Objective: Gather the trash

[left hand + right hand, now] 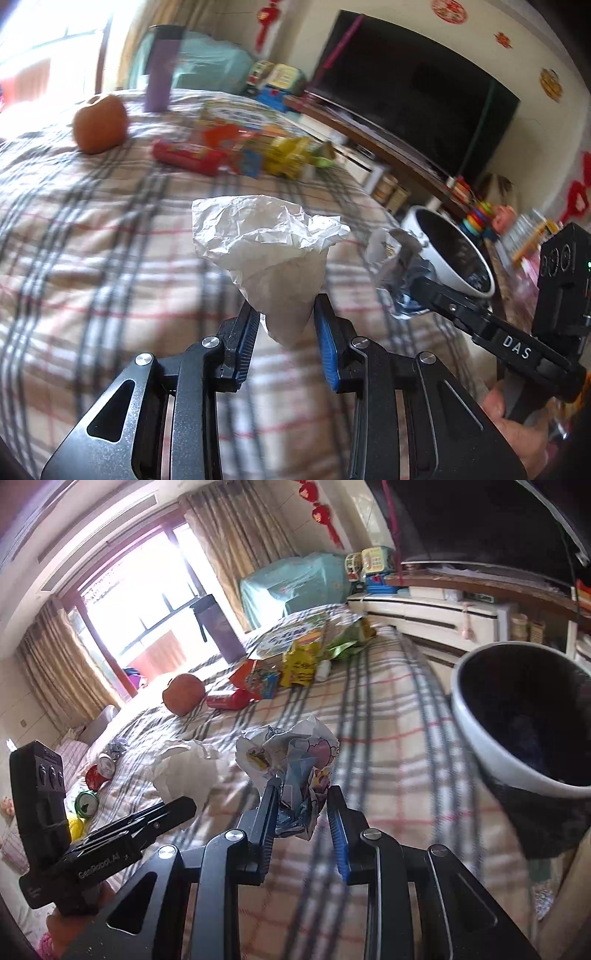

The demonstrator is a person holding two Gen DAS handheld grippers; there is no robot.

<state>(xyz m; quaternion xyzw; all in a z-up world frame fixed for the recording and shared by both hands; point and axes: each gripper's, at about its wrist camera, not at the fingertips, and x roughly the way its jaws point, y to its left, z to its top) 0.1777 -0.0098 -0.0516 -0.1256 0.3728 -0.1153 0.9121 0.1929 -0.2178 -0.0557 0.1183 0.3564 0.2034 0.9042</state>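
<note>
Left gripper (284,325): I have it clamped on the lower tail of a crumpled white tissue (269,254), carried above the plaid-covered counter (92,229).
Right gripper (301,812): I have it pinched on a crumpled printed wrapper (291,760), also lifted off the cloth.
Bin (517,716): white rim, dark inside, just off the counter's right edge, near the wrapper.
Handling: both pieces look feather-light, soft and crushable; I judge a firm pinch low on the bunched part holds best, since loose flaps could slip out.
Left behind: red wrapper (184,157), yellow packet (288,157), cans (94,786) further away.
</note>
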